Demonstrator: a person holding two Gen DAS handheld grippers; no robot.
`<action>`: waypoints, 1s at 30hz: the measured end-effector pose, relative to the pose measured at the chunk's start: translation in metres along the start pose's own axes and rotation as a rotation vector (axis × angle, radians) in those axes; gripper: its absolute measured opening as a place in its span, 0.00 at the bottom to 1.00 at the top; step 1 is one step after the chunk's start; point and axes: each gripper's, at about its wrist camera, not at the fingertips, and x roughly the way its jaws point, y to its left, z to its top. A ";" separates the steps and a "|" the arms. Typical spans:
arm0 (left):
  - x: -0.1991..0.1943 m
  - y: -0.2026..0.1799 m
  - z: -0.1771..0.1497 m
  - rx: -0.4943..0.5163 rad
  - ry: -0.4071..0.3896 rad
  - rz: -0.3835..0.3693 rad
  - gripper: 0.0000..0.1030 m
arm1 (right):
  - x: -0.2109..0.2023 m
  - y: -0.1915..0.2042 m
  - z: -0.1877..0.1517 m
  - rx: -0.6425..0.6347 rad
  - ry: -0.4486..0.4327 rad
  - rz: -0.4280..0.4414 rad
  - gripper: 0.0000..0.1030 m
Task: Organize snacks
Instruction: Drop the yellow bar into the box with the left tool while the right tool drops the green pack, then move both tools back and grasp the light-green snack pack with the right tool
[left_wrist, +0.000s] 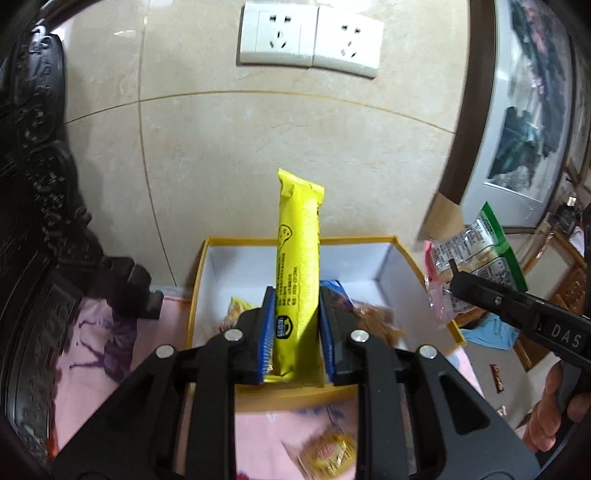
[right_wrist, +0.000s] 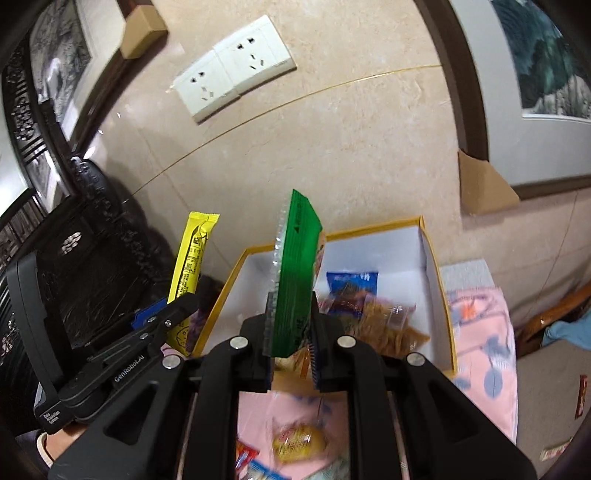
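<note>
My left gripper (left_wrist: 297, 291) is shut on a long yellow snack packet (left_wrist: 299, 229), which stands upright between the blue pads. It hovers over the near edge of a yellow-rimmed white box (left_wrist: 384, 266). In the right wrist view, my right gripper (right_wrist: 291, 295) is shut on a green-edged clear snack packet (right_wrist: 297, 251), also above the box (right_wrist: 428, 258). The right gripper (left_wrist: 456, 280) with its packet (left_wrist: 476, 247) shows at the right of the left view. The left gripper (right_wrist: 181, 301) and yellow packet (right_wrist: 192, 247) show left of the right one.
The box holds a blue packet (right_wrist: 351, 284) and brown snacks (right_wrist: 391, 325). It sits on a pink floral cloth (left_wrist: 110, 332) with a yellow round snack (left_wrist: 328, 454) in front. Dark carved furniture (left_wrist: 33, 184) stands left, a tiled wall with sockets (left_wrist: 310, 44) behind.
</note>
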 end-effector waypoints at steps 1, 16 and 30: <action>0.013 0.002 0.006 -0.008 0.021 0.009 0.53 | 0.009 -0.002 0.003 0.003 0.024 -0.016 0.16; -0.045 0.038 -0.055 -0.096 0.011 0.110 0.92 | -0.019 -0.024 -0.091 0.160 0.129 -0.115 0.58; -0.102 0.062 -0.184 -0.188 0.209 0.132 0.92 | -0.020 -0.052 -0.223 0.373 0.365 -0.225 0.58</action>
